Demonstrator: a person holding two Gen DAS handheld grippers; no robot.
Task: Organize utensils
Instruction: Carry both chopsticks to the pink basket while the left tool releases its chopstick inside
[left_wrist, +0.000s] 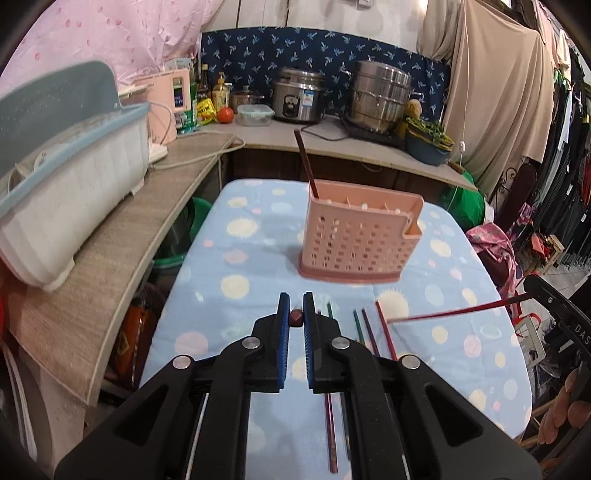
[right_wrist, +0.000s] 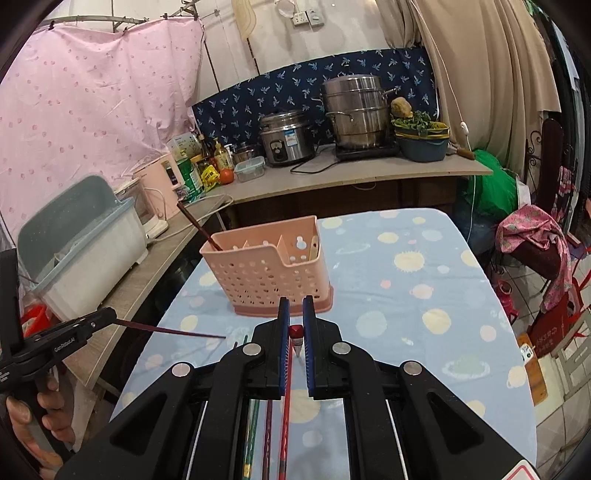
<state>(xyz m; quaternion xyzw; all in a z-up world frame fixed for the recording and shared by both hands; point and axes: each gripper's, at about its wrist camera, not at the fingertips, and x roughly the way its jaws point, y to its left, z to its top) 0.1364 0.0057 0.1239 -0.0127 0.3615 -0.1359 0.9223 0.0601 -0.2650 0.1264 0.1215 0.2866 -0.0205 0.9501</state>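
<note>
A pink perforated utensil holder (left_wrist: 356, 240) stands on the blue dotted tablecloth (left_wrist: 236, 266), also in the right wrist view (right_wrist: 269, 273). One dark chopstick (left_wrist: 306, 162) leans in its left compartment (right_wrist: 197, 225). My left gripper (left_wrist: 295, 310) is shut on a dark red chopstick (left_wrist: 295, 318), seen end-on; in the right wrist view that chopstick (right_wrist: 170, 330) sticks out level above the table. My right gripper (right_wrist: 295, 314) is shut on a red chopstick (right_wrist: 295, 334); in the left wrist view that chopstick (left_wrist: 454, 314) points left. Several chopsticks (left_wrist: 365, 328) lie on the cloth in front of the holder.
A wooden counter (left_wrist: 122, 236) runs along the left with a white dish rack box (left_wrist: 74, 206). The back counter holds a rice cooker (left_wrist: 297, 96), steel steamer pot (left_wrist: 380, 96), bottles, a tomato and a blue basin (left_wrist: 428, 147). Clothes hang at the right.
</note>
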